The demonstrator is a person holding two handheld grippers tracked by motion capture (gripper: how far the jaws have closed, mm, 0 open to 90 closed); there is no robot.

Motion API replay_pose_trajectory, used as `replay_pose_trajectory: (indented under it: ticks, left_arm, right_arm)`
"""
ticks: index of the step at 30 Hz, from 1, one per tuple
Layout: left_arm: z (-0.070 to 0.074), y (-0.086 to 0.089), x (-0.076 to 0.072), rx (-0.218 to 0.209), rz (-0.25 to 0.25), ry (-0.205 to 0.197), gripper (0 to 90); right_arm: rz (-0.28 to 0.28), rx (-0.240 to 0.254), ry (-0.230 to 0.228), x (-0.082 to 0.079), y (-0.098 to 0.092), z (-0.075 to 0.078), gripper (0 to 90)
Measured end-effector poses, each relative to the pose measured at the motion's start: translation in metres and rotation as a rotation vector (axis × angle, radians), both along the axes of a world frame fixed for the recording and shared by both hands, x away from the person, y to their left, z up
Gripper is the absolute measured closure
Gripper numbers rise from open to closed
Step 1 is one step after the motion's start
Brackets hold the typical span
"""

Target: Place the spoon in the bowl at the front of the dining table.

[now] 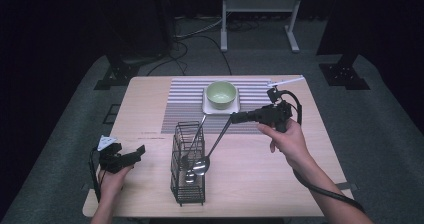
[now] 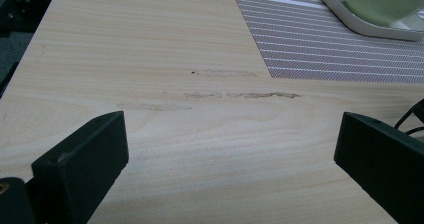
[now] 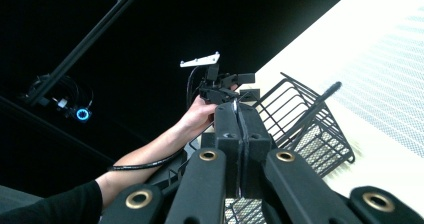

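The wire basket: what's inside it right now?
In the wire basket, one spoon leans with its handle sticking out the top. A second spoon, held by the right gripper, has its bowl at the rim. The basket's floor is hard to see through the mesh.

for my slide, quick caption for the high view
Right gripper lifts a spoon from the wire caddy; left gripper waits open.

The left gripper (image 1: 141, 150) rests low at the table's (image 1: 145, 91) near-left corner, jaws spread wide, held in the left hand (image 1: 114, 179). The right gripper (image 1: 233, 117) hangs above the table's right half, pointing left, jaws pressed together, apparently pinching a thin handle; the right hand (image 1: 288, 140) grips it, forearm reaching from the near-right edge.
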State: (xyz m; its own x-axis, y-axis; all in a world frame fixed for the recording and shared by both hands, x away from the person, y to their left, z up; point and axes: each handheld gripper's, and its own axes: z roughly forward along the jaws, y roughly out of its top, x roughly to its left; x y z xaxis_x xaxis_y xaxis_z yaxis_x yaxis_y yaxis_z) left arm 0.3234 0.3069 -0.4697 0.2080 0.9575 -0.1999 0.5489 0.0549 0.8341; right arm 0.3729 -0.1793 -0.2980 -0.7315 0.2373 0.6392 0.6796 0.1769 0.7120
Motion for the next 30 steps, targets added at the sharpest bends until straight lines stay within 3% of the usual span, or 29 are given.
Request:
replay_pose_trajectory:
  ticks: [13, 30]
  left_arm:
    - [0.0, 0.0, 0.0, -0.003, 0.0, 0.003, 0.0]
    - [-0.001, 0.0, 0.0, -0.006, 0.002, 0.004, 0.0]
  right_arm:
    - [-0.042, 0.022, 0.024, 0.001, -0.026, -0.011, 89.0]
    - [-0.08, 0.019, 0.053, 0.004, -0.043, -0.034, 89.0]
